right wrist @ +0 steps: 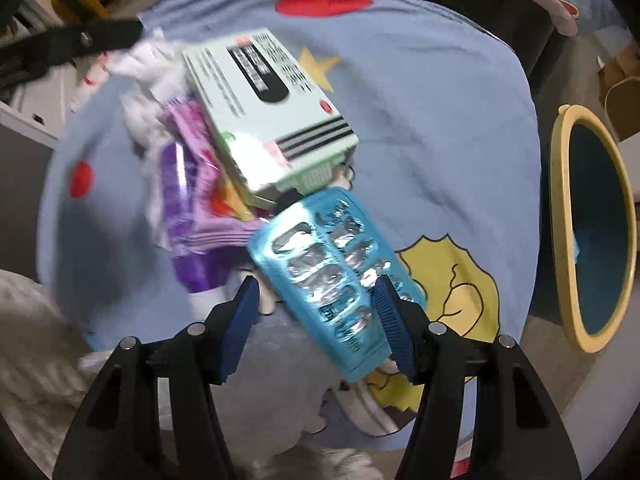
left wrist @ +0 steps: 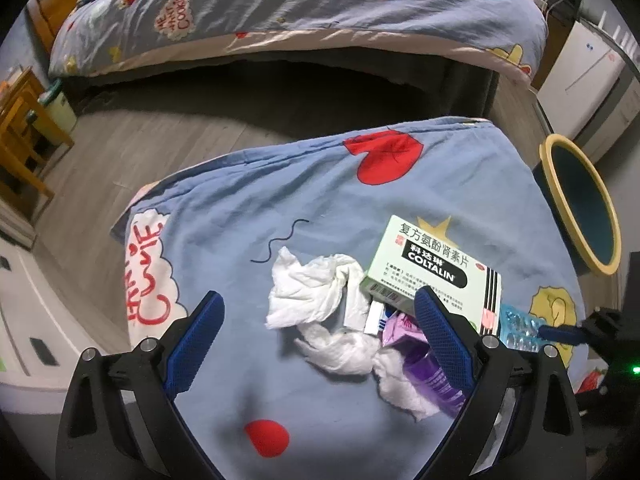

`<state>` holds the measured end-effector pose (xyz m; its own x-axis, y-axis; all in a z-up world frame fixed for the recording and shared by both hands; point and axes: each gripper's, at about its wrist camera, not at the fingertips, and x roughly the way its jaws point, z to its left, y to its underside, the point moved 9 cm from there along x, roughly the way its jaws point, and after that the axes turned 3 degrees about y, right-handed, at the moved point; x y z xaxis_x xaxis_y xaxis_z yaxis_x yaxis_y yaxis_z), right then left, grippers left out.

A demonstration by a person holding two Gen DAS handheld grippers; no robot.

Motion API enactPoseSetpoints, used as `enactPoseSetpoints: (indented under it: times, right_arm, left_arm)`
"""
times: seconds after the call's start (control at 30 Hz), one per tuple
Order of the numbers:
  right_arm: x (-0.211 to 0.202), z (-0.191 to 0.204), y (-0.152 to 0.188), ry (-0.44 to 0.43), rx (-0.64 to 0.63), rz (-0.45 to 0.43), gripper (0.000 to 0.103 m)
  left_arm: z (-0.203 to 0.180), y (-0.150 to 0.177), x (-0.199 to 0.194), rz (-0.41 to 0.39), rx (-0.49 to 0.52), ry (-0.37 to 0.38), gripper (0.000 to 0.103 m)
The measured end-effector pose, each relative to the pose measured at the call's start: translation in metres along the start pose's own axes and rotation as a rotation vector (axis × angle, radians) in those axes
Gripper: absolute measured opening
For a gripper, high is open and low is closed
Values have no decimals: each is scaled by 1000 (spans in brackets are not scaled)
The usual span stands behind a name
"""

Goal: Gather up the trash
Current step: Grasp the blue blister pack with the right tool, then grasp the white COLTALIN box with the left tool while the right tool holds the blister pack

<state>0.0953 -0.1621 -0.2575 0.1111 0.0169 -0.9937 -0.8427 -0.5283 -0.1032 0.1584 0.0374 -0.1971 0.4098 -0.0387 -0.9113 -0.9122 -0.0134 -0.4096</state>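
A pile of trash lies on a blue cartoon-print cover (left wrist: 248, 216). In it are a crumpled white tissue (left wrist: 316, 292), a green medicine box (left wrist: 436, 268) (right wrist: 272, 112), a purple wrapper (left wrist: 428, 376) (right wrist: 188, 200) and a blue blister pack (left wrist: 520, 328) (right wrist: 332, 280). My left gripper (left wrist: 320, 312) hovers open over the tissue, its right finger in front of the box and wrapper. My right gripper (right wrist: 316, 304) points down with the blister pack between its fingers; the right finger overlaps the pack's edge, the left finger stands apart from it. The jaws look open.
A dark teal bin with a yellow rim (left wrist: 580, 204) (right wrist: 592, 236) stands on the floor right of the cover. A bed with matching bedding (left wrist: 280, 8) lies beyond. Wooden furniture (left wrist: 24, 132) is at the far left, a white cabinet (left wrist: 580, 72) at the far right.
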Motion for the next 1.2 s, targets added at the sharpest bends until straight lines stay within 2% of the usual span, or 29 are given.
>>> enactPoseSetpoints:
  times: [0.07,0.3,0.43,0.53,0.67,0.73,0.8,0.87,0.97,1.03,1.2]
  right_arm:
    - [-2,-3,-2,-23,30,-11,56]
    - [-31,-41,-19,-113,245,-120,22]
    - [-38,-62,-22,-125,319,-148,22]
    - [-28,-67,-16,-82,308,-110,22]
    - [-23,-75,-15,-43,321,-95,22]
    - [-26,-77,-18,-63,333,-106,22]
    - [-29,-79,-19,-81,339,-121,12]
    - [-34,-83,-22,-90,354,-141,12]
    - [-40,-88,-27,-96,349,-159,12]
    - [-49,-94,-33,-111,346,-178,12]
    - [-73,-102,-46,-129,308,-235,12]
  left_arm:
    - [0,1,-1,1,2,1,95]
    - [7,6,1,14,-17,-11,95]
    - [10,9,4,35,-17,-17,95]
    - [9,14,9,58,-12,-15,93]
    - [6,21,16,93,-5,-3,80]
    - [5,21,16,87,6,-3,80]
    - [-2,15,14,55,21,14,80]
    - [-11,10,12,34,33,34,79]
    - [-27,9,14,34,3,98,74]
    - [-44,11,14,45,-28,170,73]
    - [-73,16,25,99,-59,250,64]
